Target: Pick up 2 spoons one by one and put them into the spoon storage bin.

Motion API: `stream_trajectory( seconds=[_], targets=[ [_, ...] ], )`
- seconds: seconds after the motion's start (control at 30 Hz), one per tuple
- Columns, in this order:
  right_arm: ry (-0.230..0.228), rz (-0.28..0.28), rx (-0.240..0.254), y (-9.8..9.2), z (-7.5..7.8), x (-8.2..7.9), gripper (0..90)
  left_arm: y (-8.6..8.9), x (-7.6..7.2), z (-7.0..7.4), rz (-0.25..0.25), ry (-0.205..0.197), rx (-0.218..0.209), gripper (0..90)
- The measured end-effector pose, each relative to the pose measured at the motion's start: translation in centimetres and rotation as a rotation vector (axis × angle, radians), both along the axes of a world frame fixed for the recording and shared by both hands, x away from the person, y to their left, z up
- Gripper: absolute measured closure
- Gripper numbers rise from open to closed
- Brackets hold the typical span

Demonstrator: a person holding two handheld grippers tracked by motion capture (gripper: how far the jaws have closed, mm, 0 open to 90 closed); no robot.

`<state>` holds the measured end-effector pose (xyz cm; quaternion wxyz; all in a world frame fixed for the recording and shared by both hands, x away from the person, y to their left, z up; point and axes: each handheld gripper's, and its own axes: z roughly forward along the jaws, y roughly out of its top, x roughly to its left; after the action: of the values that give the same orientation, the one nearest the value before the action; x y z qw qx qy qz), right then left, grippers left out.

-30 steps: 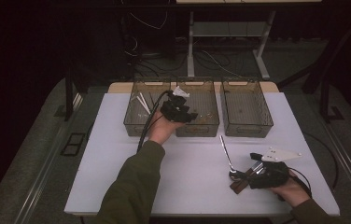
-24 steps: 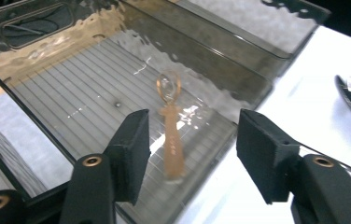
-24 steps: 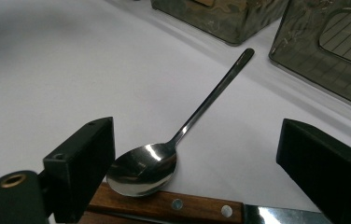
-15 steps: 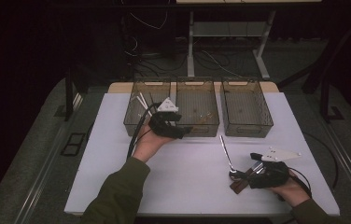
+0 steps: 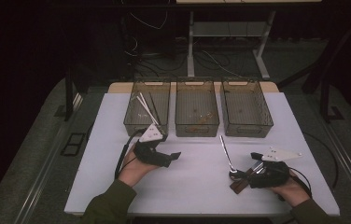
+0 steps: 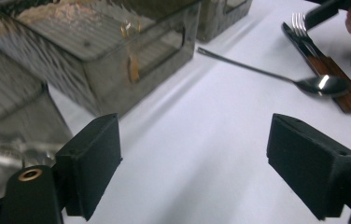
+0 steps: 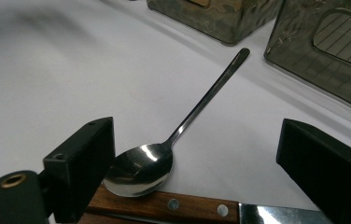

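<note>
- Two grippers over a white tabletop (image 5: 197,186).
- Left gripper (image 5: 171,158): near the left part of the tabletop, just in front of the left bin (image 5: 146,106); jaws wide apart, having just been opening, nothing between them, pads clear of any object.
- Right gripper (image 5: 253,167): near the front right corner of the tabletop; jaws spread wide, gripping nothing, straddling the cutlery.
- Spoon (image 7: 164,154): lies flat between the right gripper's jaws, bowl just beside one jaw and resting on the wooden-handled knife (image 7: 173,205); handle points toward the bins.
- Fork (image 6: 302,28): beside the knife.
- Middle bin (image 5: 197,106) and right bin (image 5: 246,105): along the far edge.
</note>
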<state>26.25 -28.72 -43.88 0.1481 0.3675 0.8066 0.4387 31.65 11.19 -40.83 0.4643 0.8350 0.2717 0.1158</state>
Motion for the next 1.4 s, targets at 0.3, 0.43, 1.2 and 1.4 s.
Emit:
stream_trajectory(
  seconds=[0.3, 0.43, 1.2, 1.4],
  targets=[
    [-0.001, -0.002, -0.002, 0.0, 0.0, 0.0, 11.5, 2.2, -2.5, -1.6, 0.007, -0.020, -0.001, 8.9],
    [0.003, -0.006, 0.000, 0.0, 0.2, 0.1, 11.5, 3.1, -3.1, -2.1, 0.019, -0.011, -0.027, 4.3],
    [0.144, -0.015, -0.059, 2.7, 1.3, 6.2, 61.0, 3.7, -3.7, -2.7, 0.024, 0.031, -0.037, 0.3],
    [0.182, -0.023, -0.074, 3.3, 0.7, 7.8, 77.9, 3.6, -3.7, -2.8, 0.015, 0.039, -0.034, 1.0]
  ],
)
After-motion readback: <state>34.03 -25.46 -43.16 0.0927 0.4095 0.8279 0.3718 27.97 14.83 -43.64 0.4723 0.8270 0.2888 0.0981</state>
